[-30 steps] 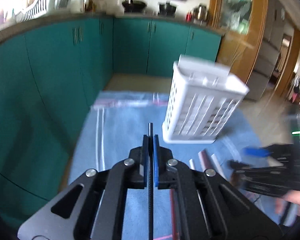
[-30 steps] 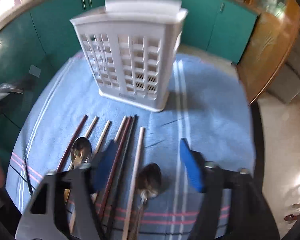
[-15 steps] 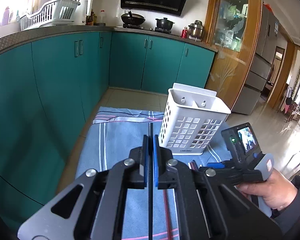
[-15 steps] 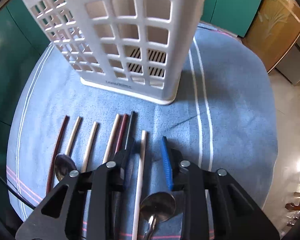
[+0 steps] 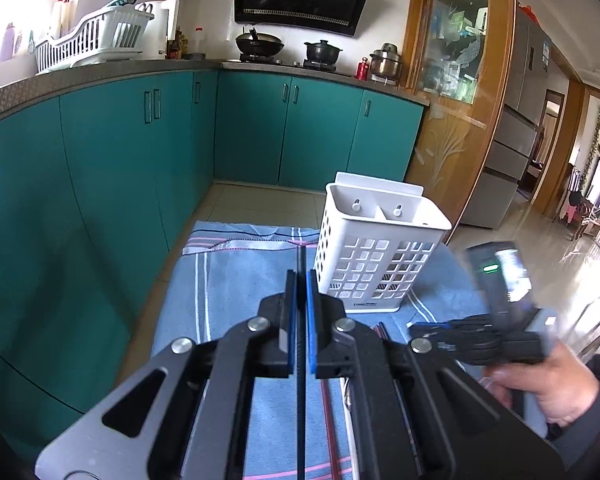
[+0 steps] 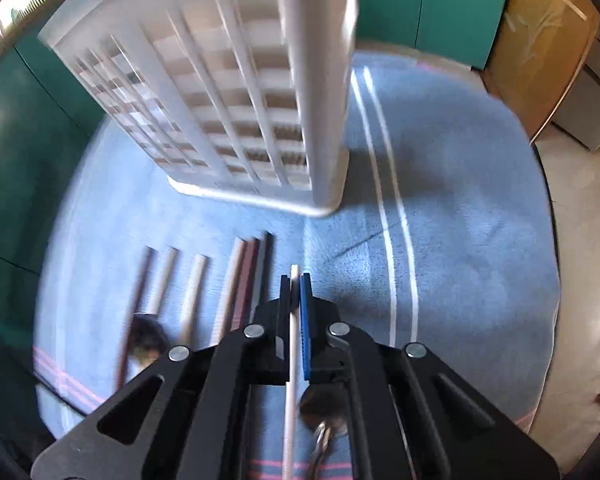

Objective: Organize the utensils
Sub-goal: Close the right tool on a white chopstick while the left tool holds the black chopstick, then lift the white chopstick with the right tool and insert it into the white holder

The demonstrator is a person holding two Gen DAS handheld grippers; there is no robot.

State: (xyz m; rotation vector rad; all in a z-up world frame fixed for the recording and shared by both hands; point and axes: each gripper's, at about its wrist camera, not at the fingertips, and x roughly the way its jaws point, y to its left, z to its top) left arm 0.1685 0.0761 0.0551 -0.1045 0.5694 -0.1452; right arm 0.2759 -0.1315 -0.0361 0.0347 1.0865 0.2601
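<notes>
A white slotted utensil holder (image 5: pixel 374 258) stands upright on a blue towel (image 5: pixel 236 280); it also fills the top of the right wrist view (image 6: pixel 236 92). My left gripper (image 5: pixel 301 280) is shut on a black chopstick (image 5: pixel 301 360), held above the towel, left of the holder. My right gripper (image 6: pixel 295 286) is shut on a white chopstick (image 6: pixel 292 340), low over the towel (image 6: pixel 460 240) in front of the holder. Several chopsticks (image 6: pixel 240 276) and two spoons (image 6: pixel 146 338) lie in a row on the towel.
Teal cabinets (image 5: pixel 120 168) run along the left and back, close to the towel's left edge. The right gripper and the hand holding it (image 5: pixel 500 336) show at the right in the left wrist view. Tiled floor (image 5: pixel 260 204) lies beyond the towel.
My right gripper has closed from wide open onto the white chopstick and moved toward the holder. My left gripper has kept the black chopstick and risen to a steadier, higher view.
</notes>
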